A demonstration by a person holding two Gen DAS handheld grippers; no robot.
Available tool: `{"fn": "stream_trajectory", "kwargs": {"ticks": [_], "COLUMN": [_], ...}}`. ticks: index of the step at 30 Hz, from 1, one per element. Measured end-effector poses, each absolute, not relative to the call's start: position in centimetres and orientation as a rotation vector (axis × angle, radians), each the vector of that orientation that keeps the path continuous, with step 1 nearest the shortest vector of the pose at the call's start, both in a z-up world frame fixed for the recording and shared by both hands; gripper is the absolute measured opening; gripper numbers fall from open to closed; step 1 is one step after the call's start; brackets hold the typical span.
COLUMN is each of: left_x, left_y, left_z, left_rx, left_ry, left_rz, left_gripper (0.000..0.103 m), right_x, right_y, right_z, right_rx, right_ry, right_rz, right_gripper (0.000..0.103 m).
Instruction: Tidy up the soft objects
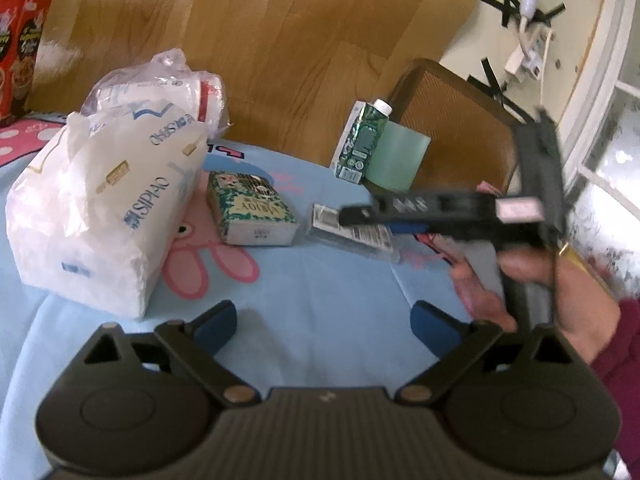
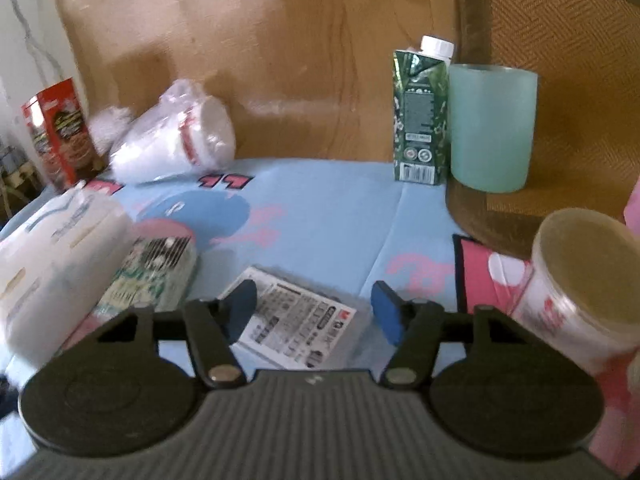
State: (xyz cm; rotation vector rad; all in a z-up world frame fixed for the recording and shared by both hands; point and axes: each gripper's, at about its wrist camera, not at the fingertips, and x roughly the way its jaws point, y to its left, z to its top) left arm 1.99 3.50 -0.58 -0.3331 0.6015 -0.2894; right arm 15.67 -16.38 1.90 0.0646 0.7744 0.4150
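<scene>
Left gripper [image 1: 323, 322]: jaws wide, holding nothing, hovering over the blue cartoon-print cloth [image 1: 328, 280].

Right gripper [image 2: 314, 308]: jaws wide, empty, poised above a flat printed packet [image 2: 298, 320]; seen blurred from the left wrist view, held in a hand [image 1: 532, 280].

Tissue pack [image 1: 100, 208]: white, soft, at the left on the cloth, opened at the top.

Bagged cups [image 2: 176, 144]: stack in clear plastic, lying on its side behind the tissue pack.

Green box [image 1: 252, 210]: just beside the tissue pack.

Carton [image 2: 418, 116]: green, white cap, upright at the back, touching a pale green cup [image 2: 492, 128].

Red box [image 2: 56, 136]: far left, upright.

Plastic cup [image 2: 580, 280]: tilted, at the right edge.
</scene>
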Motion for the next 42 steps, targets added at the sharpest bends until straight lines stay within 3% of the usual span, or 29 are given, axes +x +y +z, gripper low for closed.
{"fn": "stream_trajectory", "kwargs": {"ticks": [3, 12, 14, 16, 23, 24, 26, 28, 42], "left_x": [2.0, 2.0, 2.0, 2.0, 1.9, 2.0, 2.0, 1.9, 2.0], "left_y": [4.7, 5.3, 5.3, 5.3, 5.5, 5.5, 5.5, 5.4, 4.5], "left_z": [-0.7, -0.7, -0.7, -0.8, -0.9, -0.9, -0.9, -0.9, -0.8], "left_rx": [-0.407, -0.451, -0.459, -0.465, -0.473, -0.472, -0.47, -0.467, -0.411], "left_ry": [0.592, 0.589, 0.589, 0.588, 0.587, 0.587, 0.588, 0.588, 0.601], "left_rz": [-0.287, -0.293, -0.295, -0.296, -0.3, -0.301, -0.302, -0.302, -0.311], "left_gripper": [0.099, 0.1, 0.1, 0.1, 0.101, 0.101, 0.102, 0.102, 0.102], "right_x": [13.4, 5.7, 4.7, 4.3, 4.8, 5.3, 5.6, 5.7, -2.9], "right_y": [-17.6, -18.3, -18.1, -17.8, -15.5, -15.0, -15.1, -15.3, -17.1], "right_z": [2.3, 2.2, 2.3, 2.6, 2.1, 1.5, 1.6, 1.6, 2.0], "right_rx": [0.077, 0.062, 0.043, 0.019, -0.09, -0.111, -0.083, -0.08, -0.07], "right_ry": [0.78, 0.722, 0.696, 0.658, 0.641, 0.671, 0.68, 0.671, 0.639], "right_rz": [0.451, 0.548, 0.552, 0.539, 0.545, 0.533, 0.534, 0.515, 0.525], "right_gripper": [0.056, 0.057, 0.064, 0.086, 0.088, 0.088, 0.077, 0.06, 0.06]}}
